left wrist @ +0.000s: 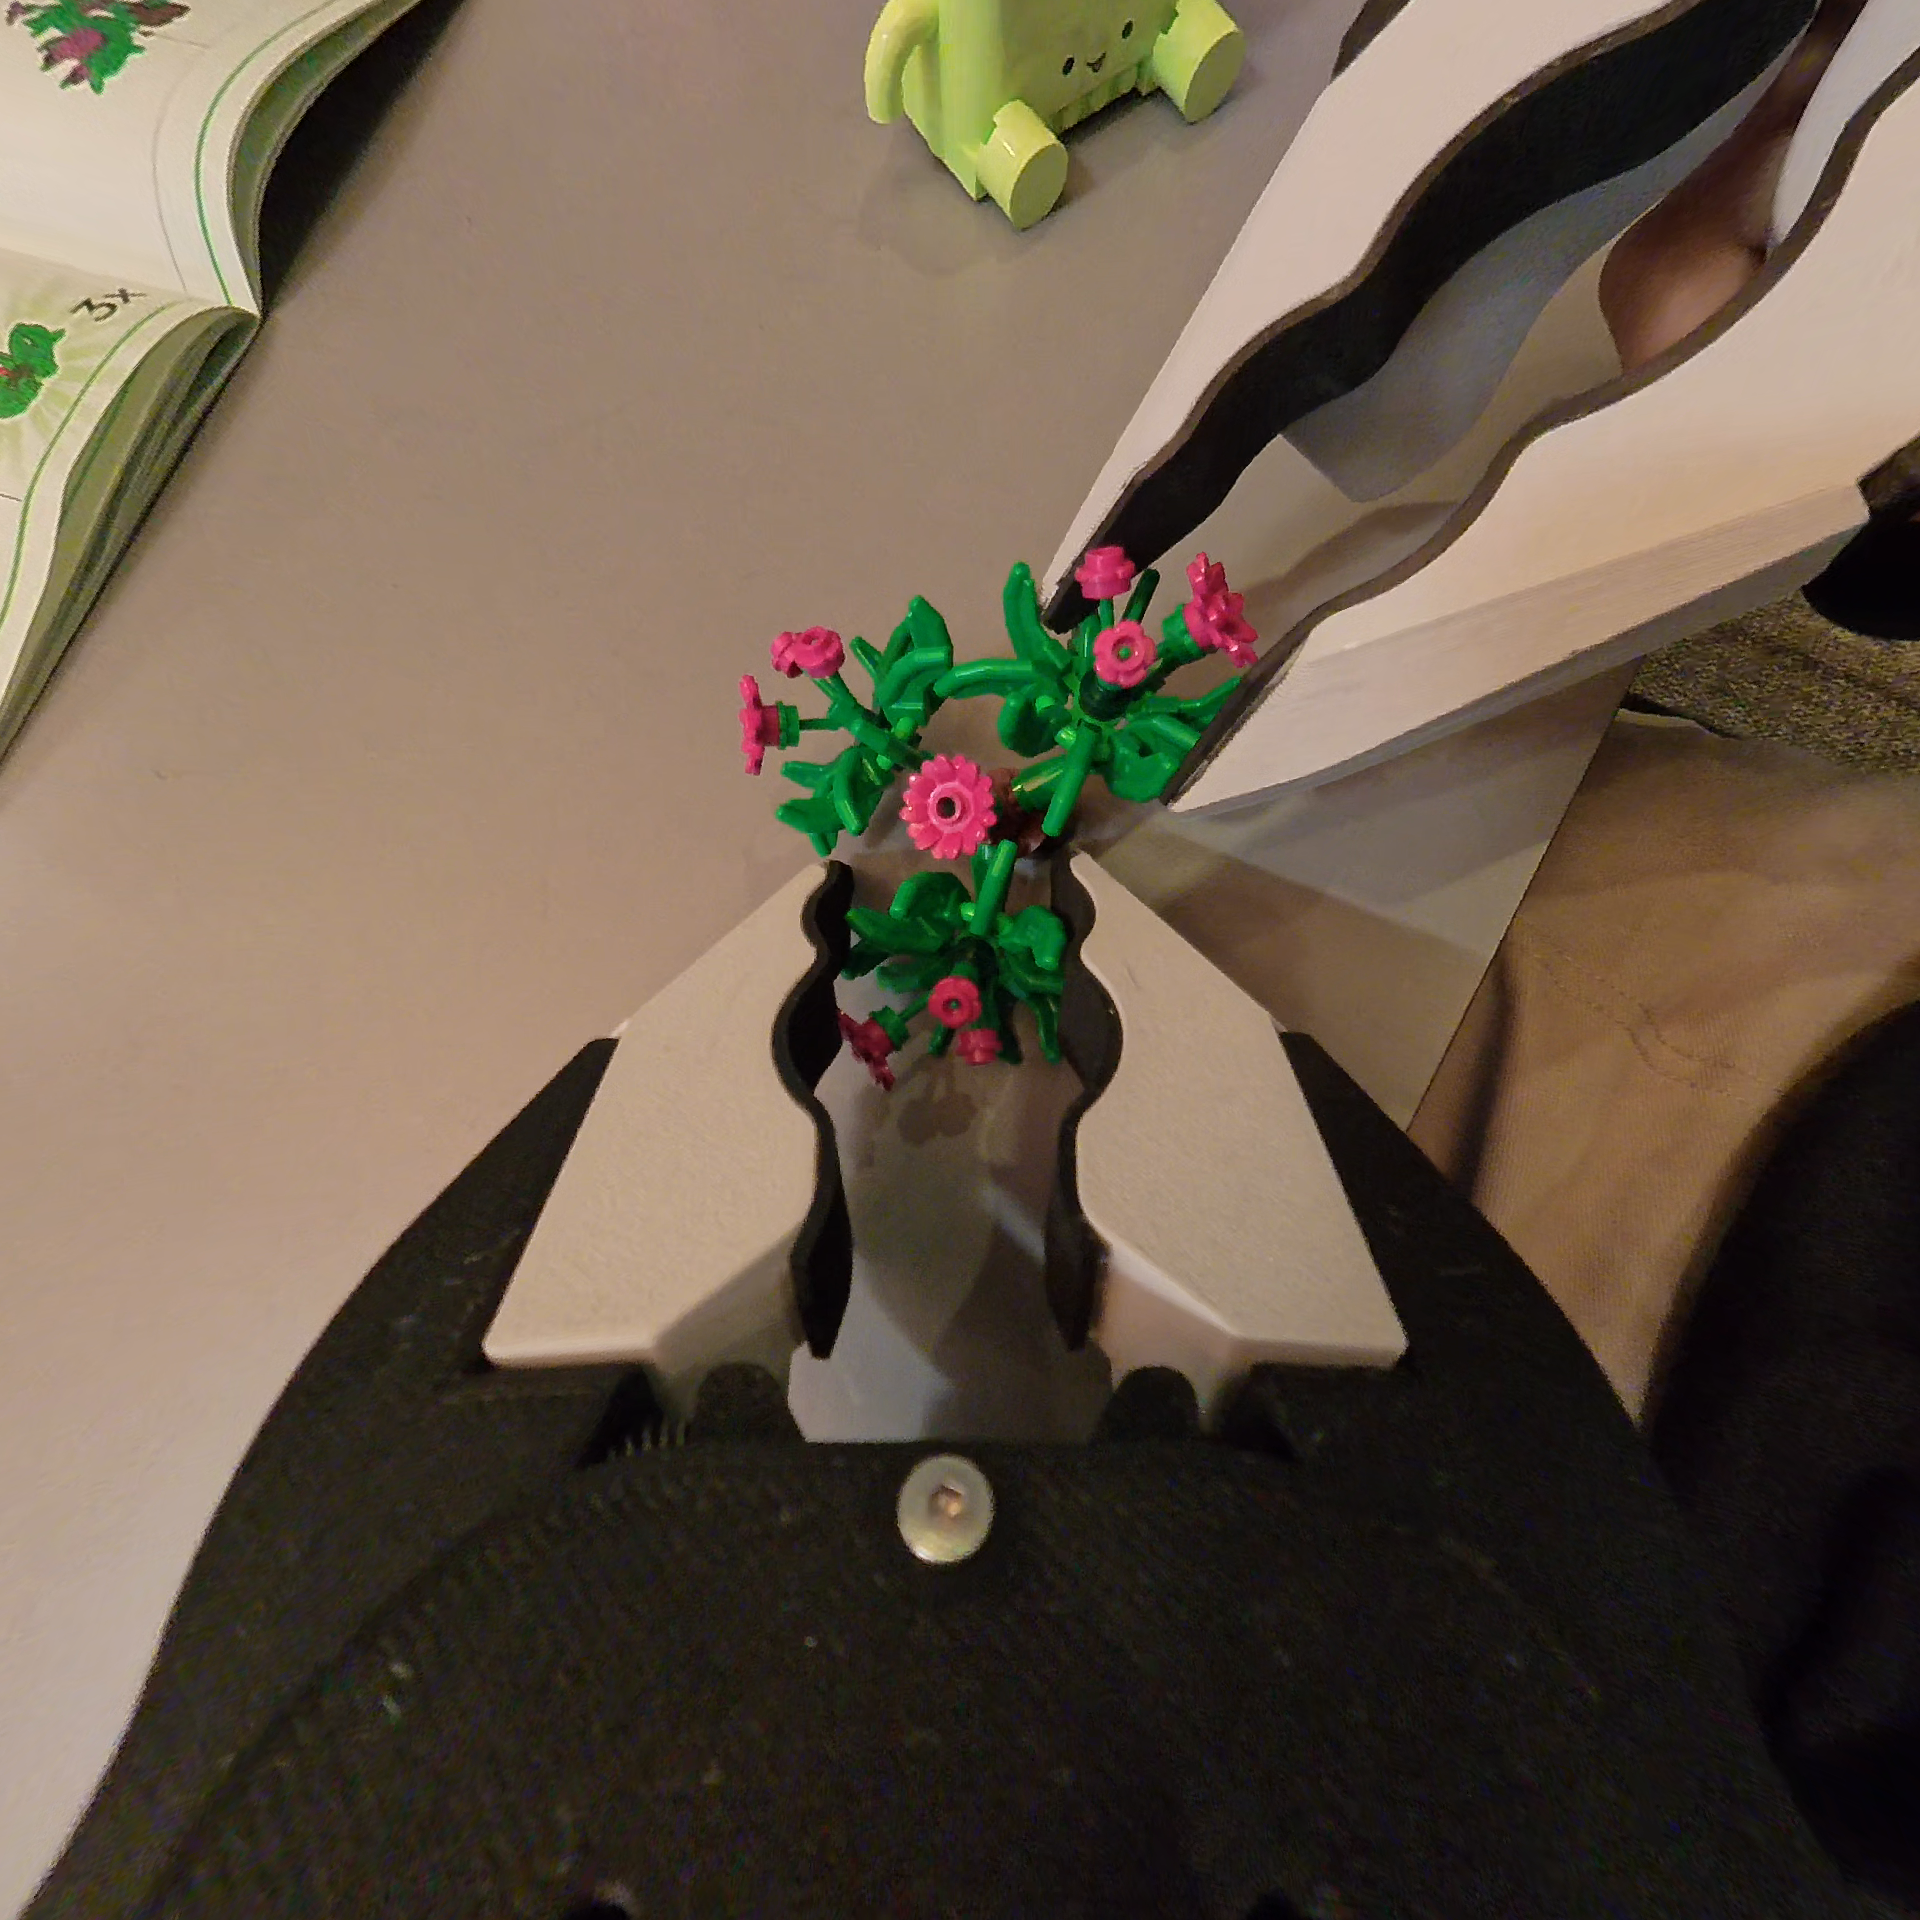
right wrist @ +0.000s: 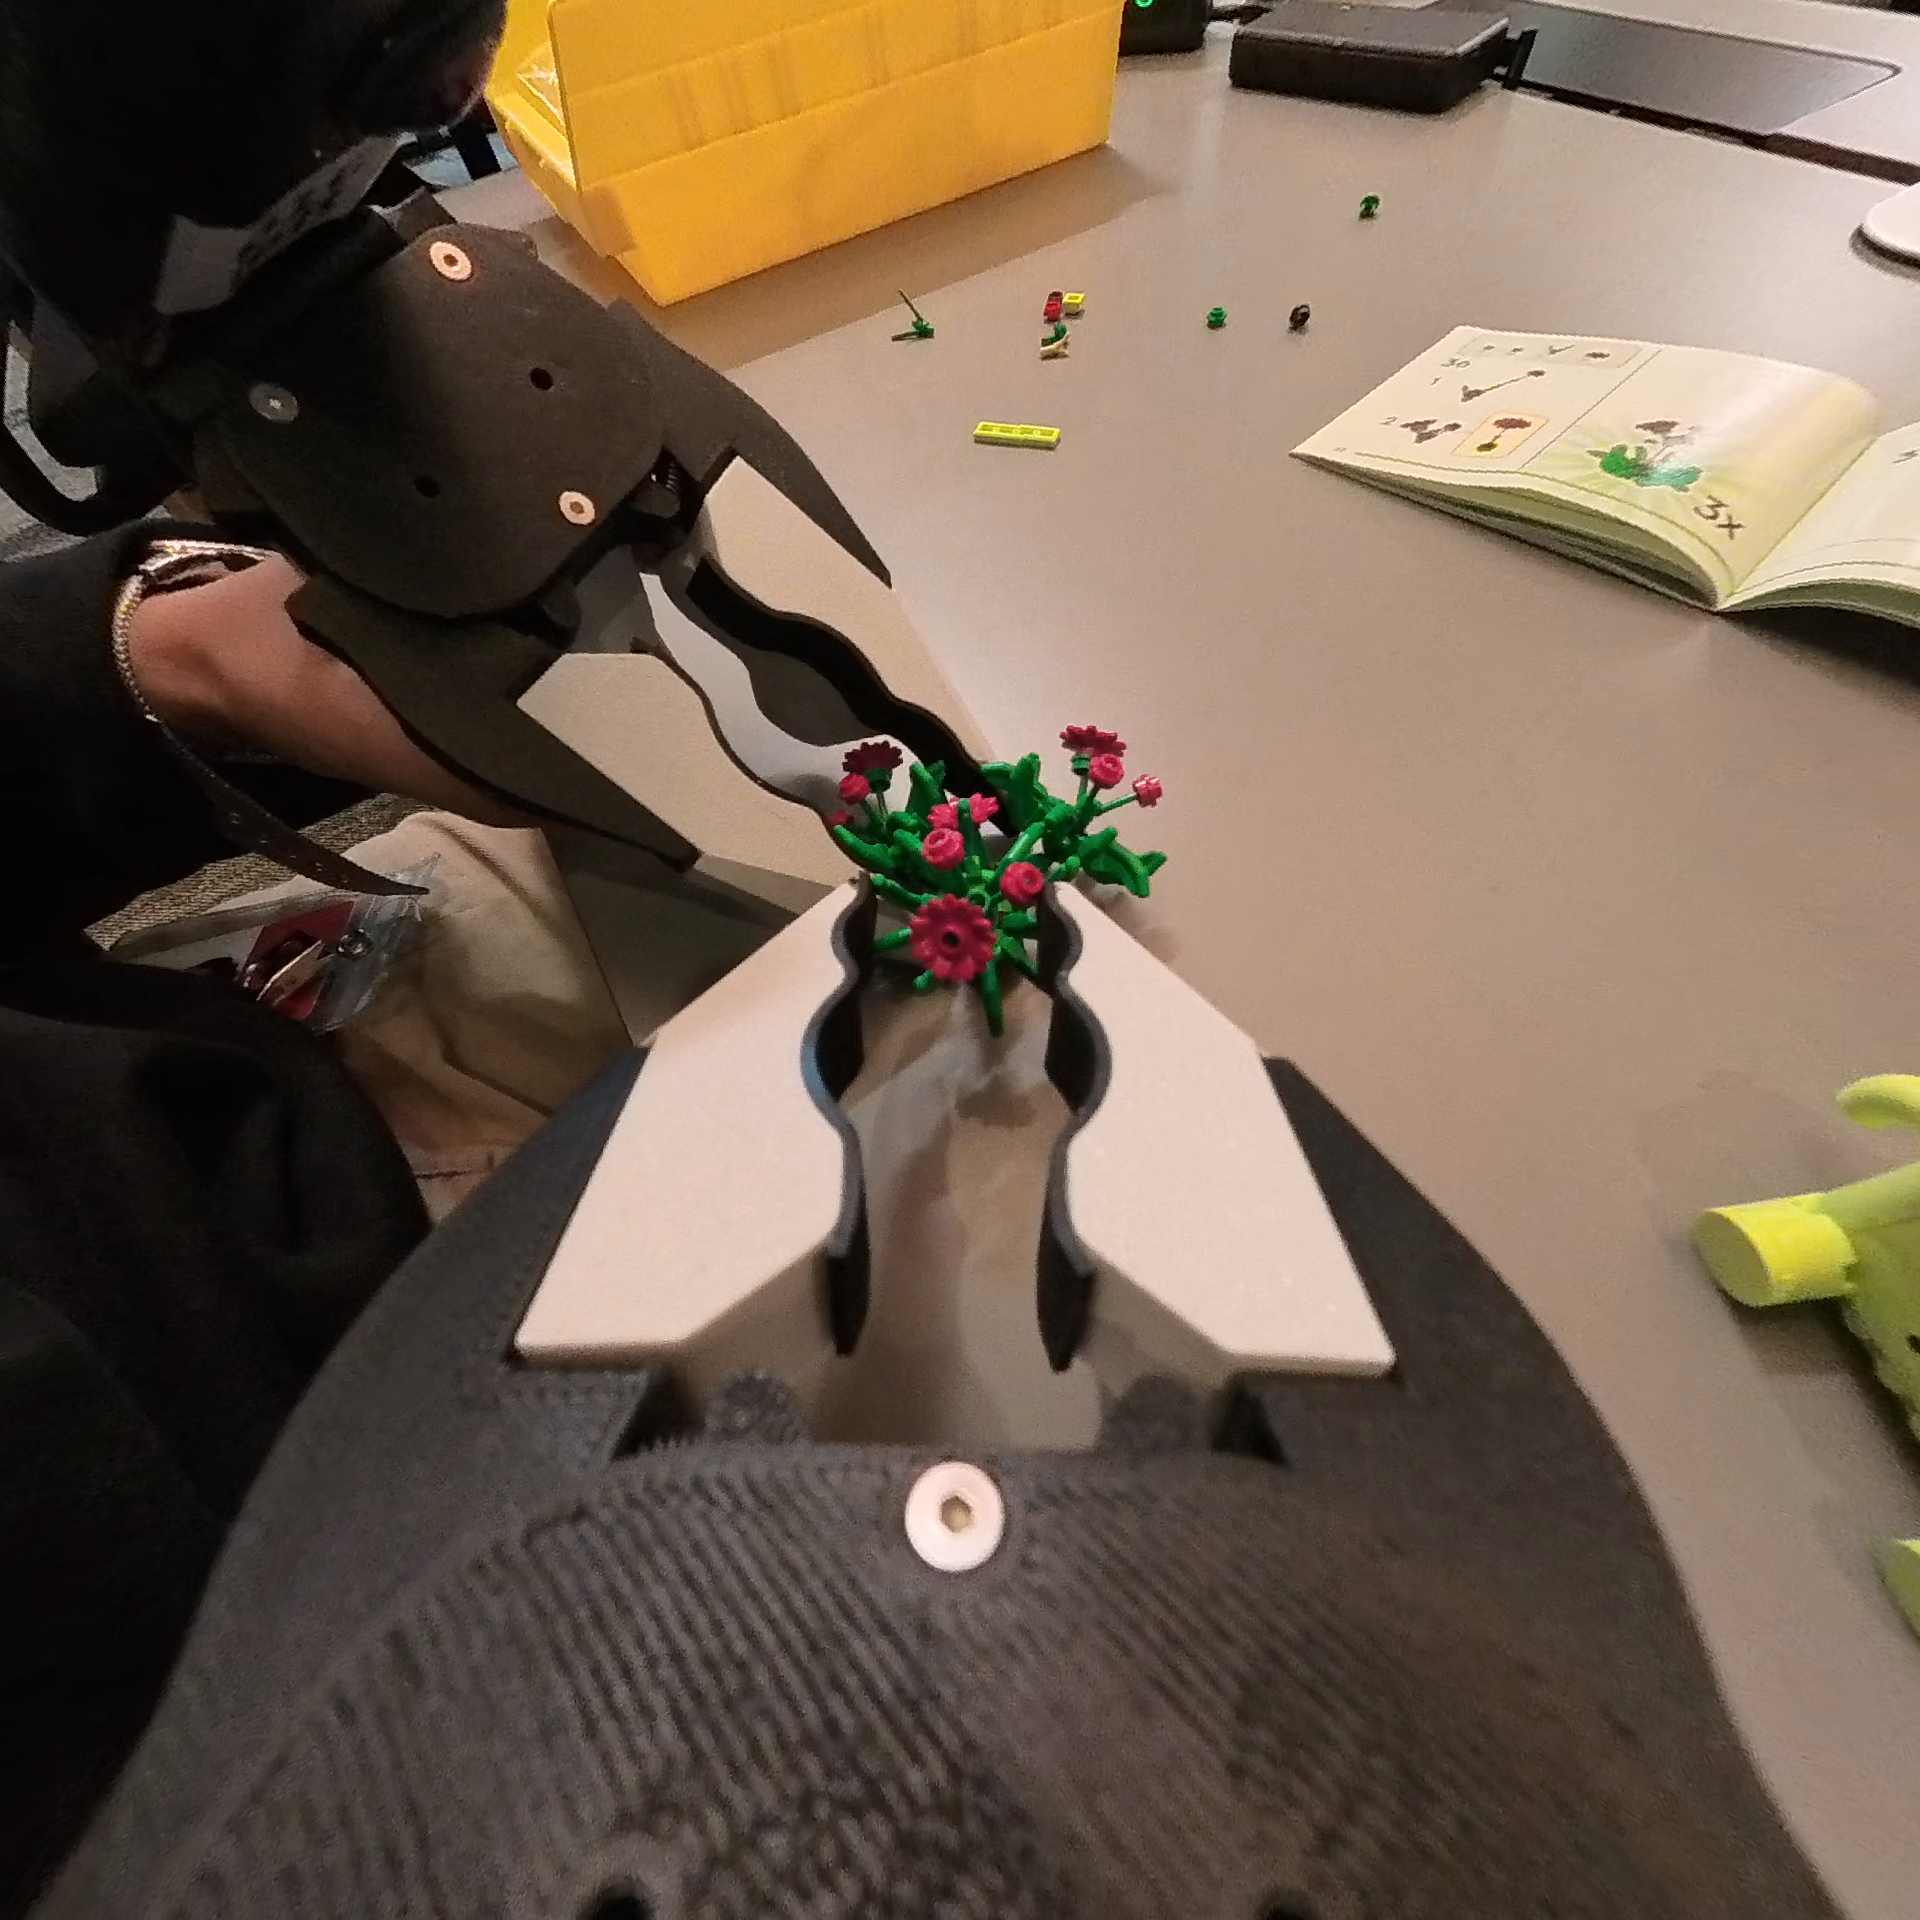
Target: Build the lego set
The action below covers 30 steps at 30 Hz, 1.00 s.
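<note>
I have the lego flower cluster [left wrist: 977, 790] caught between both tools, held just above the grey desk [left wrist: 520, 623]. My left hand-held gripper [left wrist: 951, 894] pinches the lower sprig of green leaves and pink blossoms between its wavy black pads. My right hand-held gripper [right wrist: 961, 935] comes in from the other side and closes around a sprig with a large magenta flower [right wrist: 948, 937] at its tips; in the left wrist view its fingertips [left wrist: 1070, 592] sit among the upper blooms. Whether its pads press the stems tight I cannot tell.

An open instruction booklet [right wrist: 1621, 478] lies on the desk well apart from the cluster. Loose small pieces [right wrist: 1018, 432] are scattered near a yellow bin [right wrist: 810, 135]. A lime-green toy figure [left wrist: 1049, 94] sits beyond the flowers in the left wrist view.
</note>
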Each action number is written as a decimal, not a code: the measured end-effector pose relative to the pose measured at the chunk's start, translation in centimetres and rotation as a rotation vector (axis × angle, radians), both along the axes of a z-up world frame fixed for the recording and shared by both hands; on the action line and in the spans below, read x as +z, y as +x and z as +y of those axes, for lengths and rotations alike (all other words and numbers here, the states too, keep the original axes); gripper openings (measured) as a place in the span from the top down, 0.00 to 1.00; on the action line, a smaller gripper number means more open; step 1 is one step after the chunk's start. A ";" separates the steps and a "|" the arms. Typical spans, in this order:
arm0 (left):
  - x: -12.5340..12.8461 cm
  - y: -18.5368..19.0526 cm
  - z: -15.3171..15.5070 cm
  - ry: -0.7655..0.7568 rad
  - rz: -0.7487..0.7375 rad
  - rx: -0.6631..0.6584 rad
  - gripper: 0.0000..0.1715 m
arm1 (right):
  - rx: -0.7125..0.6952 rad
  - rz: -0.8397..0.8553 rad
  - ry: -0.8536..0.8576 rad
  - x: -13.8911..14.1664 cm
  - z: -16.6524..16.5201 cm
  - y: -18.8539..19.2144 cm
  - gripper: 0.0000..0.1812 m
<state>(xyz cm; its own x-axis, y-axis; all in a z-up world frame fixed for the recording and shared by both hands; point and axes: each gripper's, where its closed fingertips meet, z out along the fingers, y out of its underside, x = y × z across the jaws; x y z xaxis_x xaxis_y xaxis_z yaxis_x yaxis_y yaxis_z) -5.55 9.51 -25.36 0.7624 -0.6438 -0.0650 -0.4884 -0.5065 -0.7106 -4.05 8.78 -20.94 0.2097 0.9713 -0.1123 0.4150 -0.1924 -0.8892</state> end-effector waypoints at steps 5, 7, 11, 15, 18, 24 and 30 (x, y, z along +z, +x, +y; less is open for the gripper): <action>0.0 0.0 0.0 0.006 0.007 0.002 0.78 | 0.004 -0.002 0.007 0.0 -0.1 0.0 0.84; 0.0 0.0 0.0 0.007 0.008 0.003 0.78 | 0.000 -0.003 0.016 0.0 0.0 0.0 0.84; 0.0 0.0 0.0 0.005 0.006 0.003 0.77 | 0.002 0.007 0.044 0.3 -0.1 -0.1 0.84; 0.0 -0.1 0.0 0.003 0.004 0.004 0.78 | 0.012 -0.009 0.052 0.0 -0.3 -0.3 0.83; 0.0 -0.1 0.0 0.000 0.001 0.004 0.78 | 0.014 -0.011 0.049 0.0 -0.3 -0.3 0.83; 0.0 -0.1 0.1 0.001 0.003 0.004 0.78 | 0.016 -0.035 0.029 -0.4 -0.2 0.1 0.83; 0.0 -0.1 0.0 -0.001 0.001 0.004 0.78 | 0.017 -0.043 0.046 -0.5 -0.2 0.1 0.83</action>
